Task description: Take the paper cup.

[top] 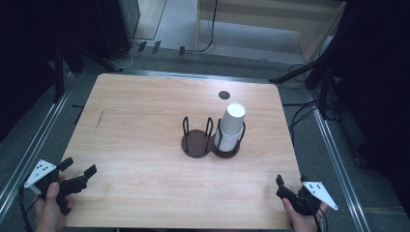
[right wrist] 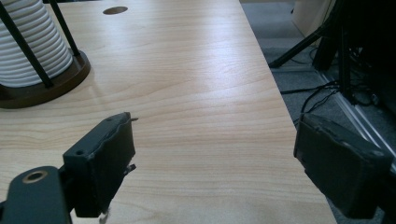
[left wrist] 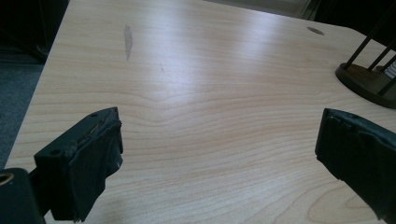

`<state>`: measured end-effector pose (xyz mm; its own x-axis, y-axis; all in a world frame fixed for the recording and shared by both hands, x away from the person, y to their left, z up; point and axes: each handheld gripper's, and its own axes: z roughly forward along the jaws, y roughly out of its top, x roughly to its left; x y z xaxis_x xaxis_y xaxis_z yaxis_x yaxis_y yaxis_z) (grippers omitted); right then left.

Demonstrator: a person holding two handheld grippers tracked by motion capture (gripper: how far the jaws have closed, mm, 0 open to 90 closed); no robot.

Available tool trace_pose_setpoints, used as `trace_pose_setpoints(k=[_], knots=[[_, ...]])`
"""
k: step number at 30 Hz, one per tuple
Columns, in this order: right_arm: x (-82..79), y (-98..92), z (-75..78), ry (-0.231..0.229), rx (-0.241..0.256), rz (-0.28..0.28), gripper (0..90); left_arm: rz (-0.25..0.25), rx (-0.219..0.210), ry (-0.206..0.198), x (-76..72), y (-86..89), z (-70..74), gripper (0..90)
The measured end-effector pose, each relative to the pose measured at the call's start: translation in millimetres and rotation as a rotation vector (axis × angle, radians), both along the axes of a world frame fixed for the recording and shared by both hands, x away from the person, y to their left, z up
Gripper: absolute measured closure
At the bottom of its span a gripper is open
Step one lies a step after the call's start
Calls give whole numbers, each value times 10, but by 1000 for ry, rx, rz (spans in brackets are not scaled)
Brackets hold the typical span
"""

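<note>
Both grippers, left (top: 77, 169) and right (top: 285, 186), gape empty at the near corners, the right one nearer the upright cup stack (top: 231, 126) ahead.

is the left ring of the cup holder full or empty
Empty. In the high view the holder's left ring shows only its bare dark base between the wire posts, while the stack of white cups stands in the right ring.

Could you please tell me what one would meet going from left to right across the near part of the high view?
Left gripper → empty half of the dark holder → stack of white cups in its other half → right gripper.
</note>
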<state>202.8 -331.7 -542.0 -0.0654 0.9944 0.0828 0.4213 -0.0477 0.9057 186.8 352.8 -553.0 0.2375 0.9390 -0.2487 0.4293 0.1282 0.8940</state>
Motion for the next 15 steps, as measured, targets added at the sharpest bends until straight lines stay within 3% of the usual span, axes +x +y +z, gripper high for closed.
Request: trace_pose_setpoints(k=[6,15], knots=[[10,44,85,-12,17,-6,102,3,-11,-1,-9,6,-2,14],[103,292,263,-36,13,29,104,3,-12,-1,-17,8,-6,13]])
